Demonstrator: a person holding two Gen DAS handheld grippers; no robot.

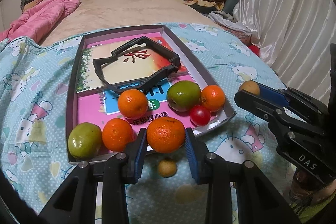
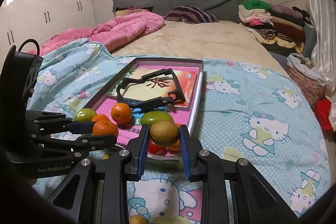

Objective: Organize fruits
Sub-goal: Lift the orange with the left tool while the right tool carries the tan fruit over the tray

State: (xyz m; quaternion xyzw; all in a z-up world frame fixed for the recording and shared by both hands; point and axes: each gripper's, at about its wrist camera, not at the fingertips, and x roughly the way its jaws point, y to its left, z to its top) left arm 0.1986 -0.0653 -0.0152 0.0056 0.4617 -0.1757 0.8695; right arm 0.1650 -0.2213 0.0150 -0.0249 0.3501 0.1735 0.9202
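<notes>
My left gripper (image 1: pixel 165 138) is shut on an orange tangerine (image 1: pixel 165 134), held over the near edge of the shallow grey tray (image 1: pixel 72 85). Inside the tray lie three more tangerines (image 1: pixel 132 103), two green fruits (image 1: pixel 183 95) and a small red tomato (image 1: pixel 200 115). To the right of the tray, my right gripper (image 2: pixel 164 135) is shut on a small brownish-green round fruit (image 2: pixel 164 133); the left wrist view shows this gripper (image 1: pixel 248 90) too. A small yellow fruit (image 1: pixel 167 167) rests on the blanket below the held tangerine.
The tray holds books (image 1: pixel 134 119) and a black plastic frame (image 1: pixel 136 62) in its far half. It sits on a blue cartoon-print blanket (image 1: pixel 231 68) on a bed. A pink quilt (image 2: pixel 117 28) lies at the far left, folded clothes (image 2: pixel 273 20) at the far right, curtains along the right.
</notes>
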